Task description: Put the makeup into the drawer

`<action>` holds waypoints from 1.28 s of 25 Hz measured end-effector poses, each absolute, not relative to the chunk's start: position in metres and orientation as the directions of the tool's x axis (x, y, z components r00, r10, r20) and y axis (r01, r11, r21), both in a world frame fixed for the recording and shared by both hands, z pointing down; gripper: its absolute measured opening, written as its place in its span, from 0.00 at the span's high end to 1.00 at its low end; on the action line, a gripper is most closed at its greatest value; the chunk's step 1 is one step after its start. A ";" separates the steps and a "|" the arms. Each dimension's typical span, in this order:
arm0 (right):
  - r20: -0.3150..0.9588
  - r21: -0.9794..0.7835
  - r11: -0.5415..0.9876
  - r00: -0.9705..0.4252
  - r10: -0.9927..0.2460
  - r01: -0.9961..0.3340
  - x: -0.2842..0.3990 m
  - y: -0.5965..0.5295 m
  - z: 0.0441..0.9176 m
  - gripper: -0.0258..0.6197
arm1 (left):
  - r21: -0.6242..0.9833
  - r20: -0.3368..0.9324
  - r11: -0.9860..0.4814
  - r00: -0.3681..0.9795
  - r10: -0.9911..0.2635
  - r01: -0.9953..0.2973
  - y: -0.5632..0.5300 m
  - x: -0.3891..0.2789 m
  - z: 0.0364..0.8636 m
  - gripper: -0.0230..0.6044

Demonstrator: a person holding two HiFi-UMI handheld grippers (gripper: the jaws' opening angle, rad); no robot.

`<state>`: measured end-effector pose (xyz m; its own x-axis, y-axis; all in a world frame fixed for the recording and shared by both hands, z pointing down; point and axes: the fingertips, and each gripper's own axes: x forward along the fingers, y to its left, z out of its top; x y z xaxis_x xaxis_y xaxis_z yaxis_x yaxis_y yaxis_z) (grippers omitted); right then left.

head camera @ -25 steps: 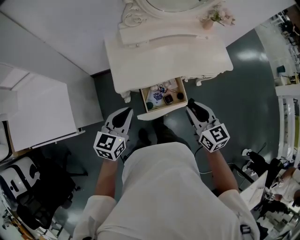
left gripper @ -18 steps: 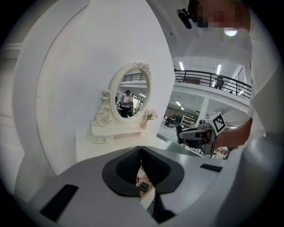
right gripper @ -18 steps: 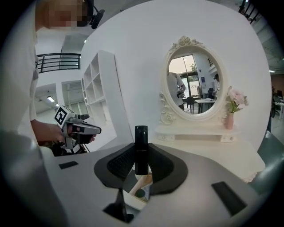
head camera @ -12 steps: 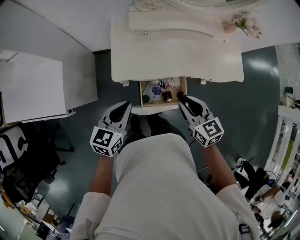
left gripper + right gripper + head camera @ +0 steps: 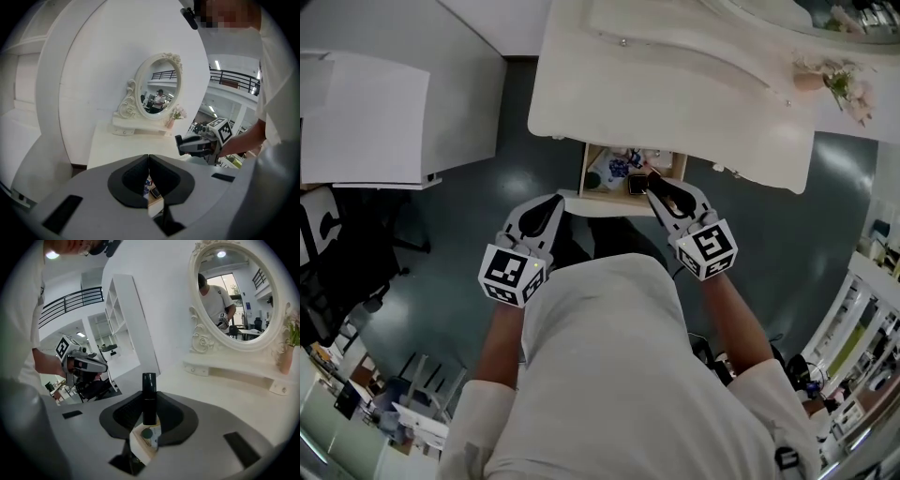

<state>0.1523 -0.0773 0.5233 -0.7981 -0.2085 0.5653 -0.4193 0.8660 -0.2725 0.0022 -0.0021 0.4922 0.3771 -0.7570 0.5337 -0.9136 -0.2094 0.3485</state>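
A slim black makeup tube [image 5: 149, 386] stands upright between the pads of my right gripper [image 5: 149, 404], which is shut on it. In the head view that right gripper [image 5: 654, 185] hangs over the front right corner of the open wooden drawer [image 5: 585, 171] under the white dressing table [image 5: 675, 103]. Several small makeup items lie in the drawer. My left gripper [image 5: 555, 202] is just left of the drawer's front, off the table. The left gripper [image 5: 148, 161] has its jaws together with nothing between them, and the right gripper [image 5: 201, 143] shows beyond it.
An oval mirror [image 5: 234, 296] in an ornate white frame stands at the table's back, with a small flower vase [image 5: 286, 357] beside it. A white cabinet [image 5: 366, 122] stands to the left and a black office chair [image 5: 328, 272] lower left. The floor is dark grey.
Both grippers have come down and forward towards the drawer. The right one, still holding the black tube, has gone from beside the drawer's right side to over its front corner.
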 end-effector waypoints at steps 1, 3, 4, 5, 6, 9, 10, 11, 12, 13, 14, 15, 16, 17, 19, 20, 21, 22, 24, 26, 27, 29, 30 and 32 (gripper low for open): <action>0.568 -0.270 0.877 -0.801 -0.189 -0.398 0.149 -0.079 0.529 0.80 | 0.348 0.541 -0.199 0.369 -0.756 -0.916 -0.002 0.003 0.495 0.94; 0.575 -0.260 0.898 -0.804 -0.151 -0.355 0.142 -0.081 0.540 0.80 | 0.344 0.554 -0.181 0.355 -0.753 -0.921 -0.003 0.004 0.501 0.94; 0.580 -0.256 0.907 -0.804 -0.134 -0.335 0.140 -0.083 0.546 0.80 | 0.342 0.560 -0.173 0.349 -0.751 -0.923 -0.004 0.006 0.503 0.94; 0.586 -0.254 0.914 -0.802 -0.116 -0.317 0.138 -0.084 0.552 0.80 | 0.340 0.566 -0.166 0.343 -0.750 -0.926 -0.005 0.007 0.505 0.94; 0.593 -0.254 0.920 -0.800 -0.097 -0.299 0.137 -0.085 0.558 0.80 | 0.337 0.573 -0.159 0.335 -0.748 -0.928 -0.007 0.008 0.508 0.94; 0.618 -0.247 0.939 -0.785 -0.038 -0.240 0.130 -0.085 0.576 0.80 | 0.327 0.590 -0.131 0.311 -0.745 -0.936 -0.009 0.007 0.515 0.94; 0.627 -0.242 0.945 -0.778 -0.021 -0.221 0.127 -0.085 0.582 0.80 | 0.326 0.595 -0.122 0.304 -0.744 -0.938 -0.010 0.006 0.517 0.94; 0.636 -0.241 0.948 -0.772 -0.007 -0.208 0.126 -0.085 0.588 0.80 | 0.326 0.600 -0.114 0.299 -0.742 -0.939 -0.010 0.005 0.519 0.94; 0.644 -0.245 0.949 -0.765 0.006 -0.199 0.124 -0.085 0.594 0.80 | 0.327 0.604 -0.108 0.296 -0.740 -0.939 -0.010 0.005 0.521 0.94; 0.652 -0.251 0.948 -0.758 0.018 -0.193 0.123 -0.084 0.599 0.80 | 0.328 0.608 -0.104 0.294 -0.737 -0.939 -0.010 0.005 0.523 0.94; 0.659 -0.258 0.948 -0.752 0.030 -0.187 0.121 -0.084 0.605 0.80 | 0.332 0.611 -0.100 0.294 -0.735 -0.938 -0.010 0.004 0.525 0.94; 0.665 -0.261 0.948 -0.746 0.042 -0.180 0.118 -0.083 0.610 0.80 | 0.336 0.614 -0.096 0.295 -0.732 -0.937 -0.009 0.003 0.528 0.94; 0.671 -0.263 0.950 -0.739 0.052 -0.171 0.116 -0.081 0.615 0.80 | 0.341 0.618 -0.093 0.298 -0.727 -0.935 -0.009 0.002 0.531 0.94; 0.677 -0.261 0.952 -0.734 0.061 -0.162 0.114 -0.079 0.620 0.80 | 0.347 0.623 -0.089 0.300 -0.722 -0.934 -0.008 0.000 0.534 0.94; 0.686 -0.263 0.954 -0.723 0.078 -0.146 0.108 -0.074 0.627 0.80 | 0.359 0.632 -0.082 0.307 -0.712 -0.930 -0.007 -0.002 0.541 0.94; 0.691 -0.269 0.952 -0.717 0.087 -0.144 0.105 -0.071 0.630 0.80 | 0.365 0.635 -0.080 0.311 -0.707 -0.928 -0.006 -0.003 0.544 0.94; 0.696 -0.276 0.950 -0.712 0.094 -0.145 0.101 -0.069 0.634 0.80 | 0.371 0.637 -0.079 0.315 -0.703 -0.925 -0.006 -0.004 0.548 0.94; 0.701 -0.280 0.949 -0.706 0.098 -0.146 0.099 -0.068 0.639 0.80 | 0.376 0.639 -0.079 0.320 -0.699 -0.923 -0.005 -0.005 0.551 0.94; 0.711 -0.282 0.948 -0.696 0.101 -0.150 0.096 -0.064 0.653 0.80 | 0.387 0.644 -0.078 0.330 -0.690 -0.919 -0.003 -0.007 0.559 0.94; 0.722 -0.284 0.946 -0.684 0.103 -0.158 0.093 -0.060 0.668 0.80 | 0.397 0.651 -0.070 0.334 -0.682 -0.915 -0.001 -0.011 0.567 0.94; 0.730 -0.288 0.943 -0.675 0.106 -0.164 0.092 -0.058 0.675 0.80 | 0.401 0.654 -0.066 0.336 -0.678 -0.914 0.000 -0.013 0.571 0.94; 0.746 -0.293 0.940 -0.657 0.112 -0.173 0.091 -0.053 0.690 0.80 | 0.409 0.659 -0.060 0.340 -0.670 -0.911 0.002 -0.015 0.578 0.94; 0.753 -0.298 0.938 -0.648 0.117 -0.177 0.090 -0.052 0.696 0.80 | 0.412 0.662 -0.059 0.343 -0.666 -0.909 0.003 -0.015 0.581 0.94; 0.765 -0.316 0.930 -0.631 0.132 -0.189 0.090 -0.048 0.708 0.80 | 0.420 0.666 -0.056 0.350 -0.659 -0.906 0.004 -0.014 0.589 0.94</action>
